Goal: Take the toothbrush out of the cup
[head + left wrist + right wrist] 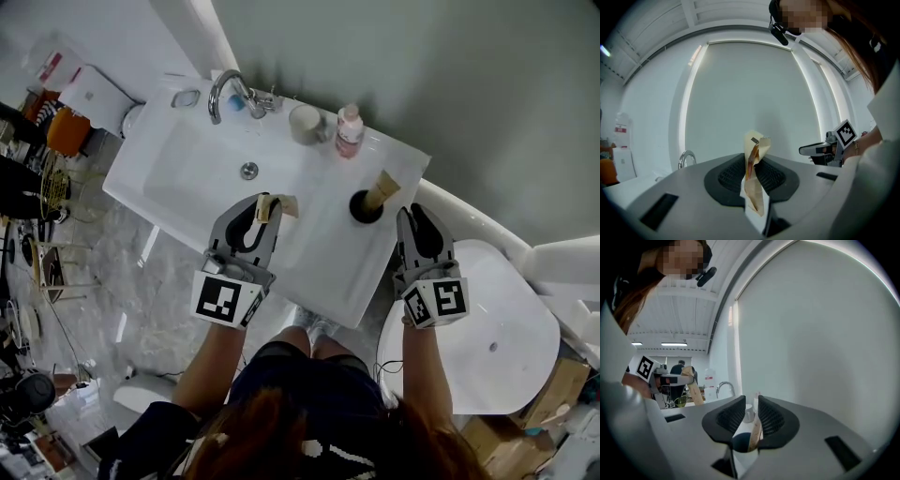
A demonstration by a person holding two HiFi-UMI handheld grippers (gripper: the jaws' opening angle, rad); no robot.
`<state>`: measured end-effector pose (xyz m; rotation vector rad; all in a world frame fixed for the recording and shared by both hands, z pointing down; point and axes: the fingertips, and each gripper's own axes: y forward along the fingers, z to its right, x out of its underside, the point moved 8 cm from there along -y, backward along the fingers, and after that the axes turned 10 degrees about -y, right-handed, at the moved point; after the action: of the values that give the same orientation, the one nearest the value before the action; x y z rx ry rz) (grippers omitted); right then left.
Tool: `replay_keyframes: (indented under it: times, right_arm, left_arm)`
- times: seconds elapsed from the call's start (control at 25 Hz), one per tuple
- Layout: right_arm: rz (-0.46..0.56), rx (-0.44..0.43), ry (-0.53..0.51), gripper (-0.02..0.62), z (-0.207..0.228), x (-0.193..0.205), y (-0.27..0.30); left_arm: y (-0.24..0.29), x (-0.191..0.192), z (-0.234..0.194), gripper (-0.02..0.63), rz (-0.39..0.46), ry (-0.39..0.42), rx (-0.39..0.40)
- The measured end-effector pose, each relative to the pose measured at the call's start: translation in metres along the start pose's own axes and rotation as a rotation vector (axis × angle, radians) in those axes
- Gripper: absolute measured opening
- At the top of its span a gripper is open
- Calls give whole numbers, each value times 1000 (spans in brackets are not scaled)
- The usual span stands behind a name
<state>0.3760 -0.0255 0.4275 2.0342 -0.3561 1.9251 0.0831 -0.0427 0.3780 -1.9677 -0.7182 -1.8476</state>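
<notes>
The toothbrush, in a tan paper wrapper, stands in the dark cup on the white surface, right of centre in the head view. Its long axis leans out of the cup's mouth toward the upper right.

The right tool is just to the lower right of the cup and far nearer than the left one. In the right gripper view the toothbrush rises from the cup into the gap of the tool, close against the jaw on the right of the frame. That tool is released: daylight shows between the jaws, and I see no pinch on the wrapper. The coming move, as I judge it, is a squeeze and a pull along the lean.

The left tool, well apart over the basin, is clenched on a crumpled paper packet.

A tap, mug and pink bottle line the surface's upper edge.
</notes>
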Motion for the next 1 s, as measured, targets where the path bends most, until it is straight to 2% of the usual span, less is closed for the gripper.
replay_keyframes:
  times: [0.12,0.24,0.36,0.48,0.64,0.84,1.0]
  right_arm:
    - [-65,-14,11,139,0,26,16]
    - [-136,-44,58,222,0,48,38]
    - [-175,-64,36,239,0,62,58]
    - [-196,-89,20,216,2,72,74]
    - [-197,-116,22,104,1,75,81]
    - [-149,-134,18,81,-3,57,75]
    - [-90,-149,40,78,-3,23,65]
  left_arm:
    - [3,6,0,75,-11,-7,7]
    - [4,11,0,75,-24,-19,13]
    - [5,14,1,74,-20,-40,11]
    - [0,21,-1,75,-48,-24,8]
    - [-3,21,-6,74,-53,-27,-14]
    - [-8,19,-9,74,-55,-21,-25]
    - [-6,10,-8,74,-14,-34,-22]
